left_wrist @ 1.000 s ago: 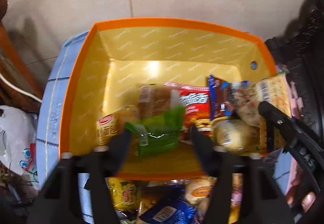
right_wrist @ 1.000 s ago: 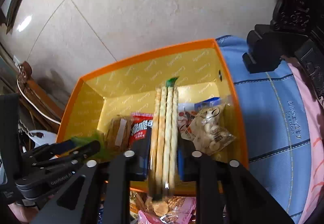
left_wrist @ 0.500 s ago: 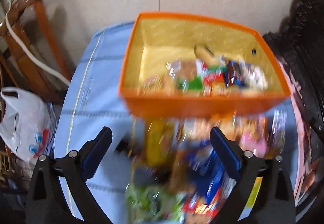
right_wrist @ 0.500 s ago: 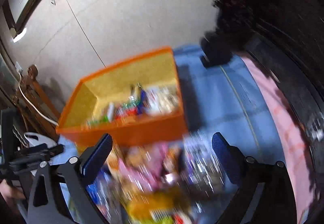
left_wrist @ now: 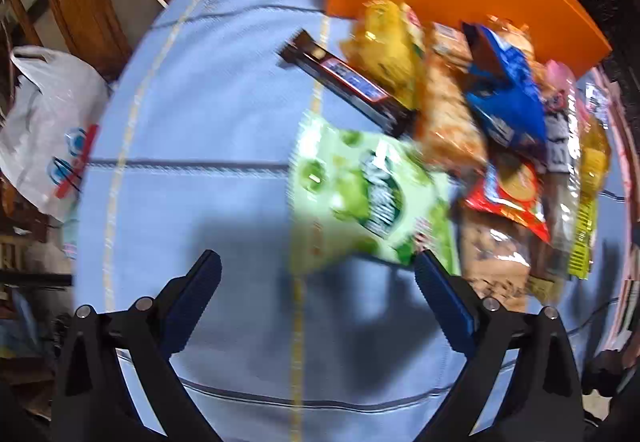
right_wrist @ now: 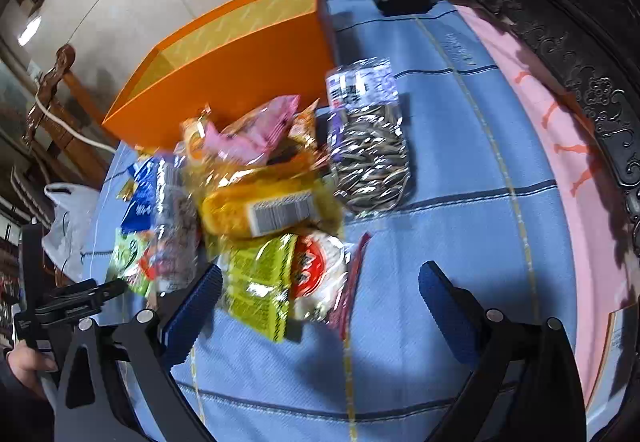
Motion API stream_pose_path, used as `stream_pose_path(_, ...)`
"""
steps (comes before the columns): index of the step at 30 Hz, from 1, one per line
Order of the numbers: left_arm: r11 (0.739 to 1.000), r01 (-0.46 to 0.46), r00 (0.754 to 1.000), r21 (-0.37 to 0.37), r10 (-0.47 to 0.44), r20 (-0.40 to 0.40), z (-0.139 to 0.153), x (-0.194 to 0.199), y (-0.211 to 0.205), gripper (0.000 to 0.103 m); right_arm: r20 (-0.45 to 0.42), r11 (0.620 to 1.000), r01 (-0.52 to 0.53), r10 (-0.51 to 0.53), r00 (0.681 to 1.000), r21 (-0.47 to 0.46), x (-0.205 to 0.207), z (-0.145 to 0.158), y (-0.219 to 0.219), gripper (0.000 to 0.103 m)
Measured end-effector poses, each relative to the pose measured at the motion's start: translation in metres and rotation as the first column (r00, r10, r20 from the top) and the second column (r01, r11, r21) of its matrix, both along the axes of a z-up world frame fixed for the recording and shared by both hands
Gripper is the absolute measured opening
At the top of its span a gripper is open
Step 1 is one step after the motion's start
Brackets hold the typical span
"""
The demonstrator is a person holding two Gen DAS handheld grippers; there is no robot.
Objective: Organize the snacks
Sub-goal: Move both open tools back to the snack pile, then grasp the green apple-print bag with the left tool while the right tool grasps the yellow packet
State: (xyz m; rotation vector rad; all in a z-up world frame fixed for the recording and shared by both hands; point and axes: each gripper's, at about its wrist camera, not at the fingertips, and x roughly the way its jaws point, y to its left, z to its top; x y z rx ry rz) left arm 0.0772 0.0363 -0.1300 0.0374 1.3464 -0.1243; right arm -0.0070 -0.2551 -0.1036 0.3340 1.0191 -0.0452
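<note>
Beside one orange box (right_wrist: 240, 54), one snack pile (right_wrist: 256, 202)

Snack pile (right_wrist: 256, 202) on cloth (right_wrist: 460, 242), before box (right_wrist: 240, 58); seed bag (right_wrist: 368, 146) at pile's right.

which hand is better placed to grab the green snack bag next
Left, probably. The green snack bag lies just ahead of the open left gripper, its near edge close to the right fingertip. From the right gripper, also open, that bag sits far off to the side, behind other packets.
</note>
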Motion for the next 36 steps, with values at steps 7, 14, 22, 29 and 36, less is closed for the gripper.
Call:
stream_pose_path(7,0.996,-0.073,0.993,-0.057,0.067,-0.096,-0.013,0.006,-0.003,0.096,0.011,0.999,-0.047,0.047,0.999,-0.020,-0.004,0.006,0.012,0.099)
stream_pose_path(14,0.985,-0.161,0.980,-0.068,0.151,-0.130,-0.026,0.037,0.000,0.096,-0.020,0.999,-0.031,0.031,0.999,-0.008,-0.003,0.001,0.008,0.099)
stream_pose_path(22,0.995,0.083,0.996,0.051,-0.082,-0.025,-0.019,0.032,-0.046,0.056,-0.031,0.997,-0.042,0.040,0.999,-0.057,0.002,-0.002,0.008,0.099)
stream_pose_path(29,0.998,0.062,0.998,-0.004,-0.062,-0.023,0.003,0.026,-0.023,0.039,-0.069,0.976,-0.158,0.149,0.986,-0.150,0.010,-0.020,0.029,0.099)
stream_pose_path(36,1.000,0.007,0.999,-0.006,-0.007,-0.046,-0.015,0.018,-0.002,0.040,-0.090,0.948,-0.243,0.229,0.969,-0.205,0.047,-0.051,0.075,0.099)
